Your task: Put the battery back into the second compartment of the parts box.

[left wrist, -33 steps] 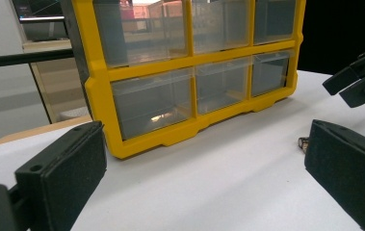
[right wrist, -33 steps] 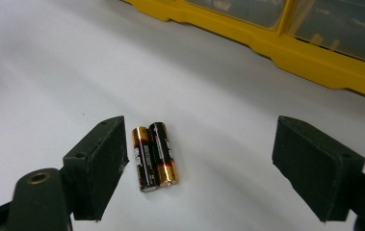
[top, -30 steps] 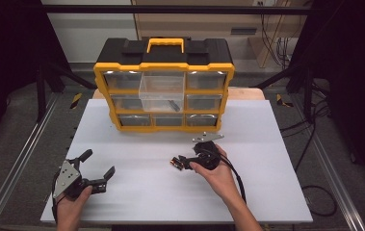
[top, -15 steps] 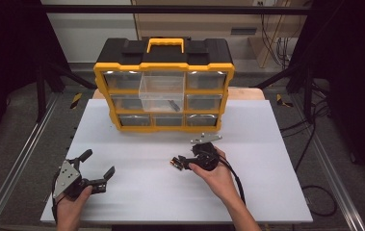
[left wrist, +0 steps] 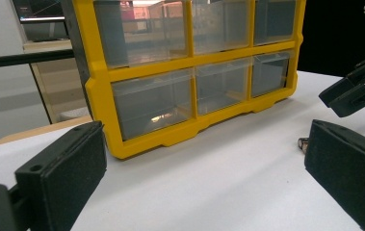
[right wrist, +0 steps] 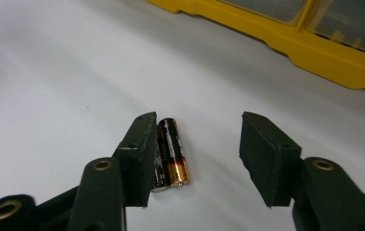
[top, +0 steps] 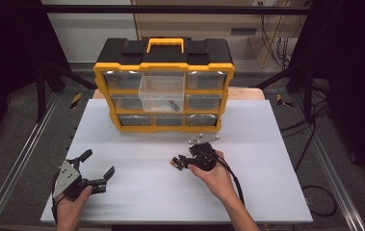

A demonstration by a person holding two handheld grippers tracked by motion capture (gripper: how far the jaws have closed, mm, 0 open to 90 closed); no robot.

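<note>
While the right hand-held gripper point(right wrist: 194, 159) lies low over the white table point(top: 267, 192), its jaws have just been closing and now stand at a middling gap with batteries point(right wrist: 170, 154) between them. In the right gripper view two batteries lie side by side on the table, black with a copper-coloured band at the end nearer the camera; the outer one rests against the inner face of the left jaw, which partly hides it, while the right jaw stands apart from them with bare table between, so the pair is not yet pinched. In the high view the right hand-held gripper point(top: 182, 162) points leftward, with the batteries point(top: 174, 164) at its tips and a small grey metal piece point(top: 203, 139) on the table just beyond it, towards the organizer point(top: 163, 91). This yellow and black organizer stands at the far side of the table, well beyond both grippers; its middle top drawer point(top: 160, 92) is pulled out. The left hand-held gripper point(top: 96, 168) sits near the table's near left corner, well apart from the batteries, its jaws spread wide with nothing between them. In the left gripper view the organizer point(left wrist: 189, 86) stands ahead of those jaws, and the right hand-held gripper point(left wrist: 358, 91) shows at the right edge.
</note>
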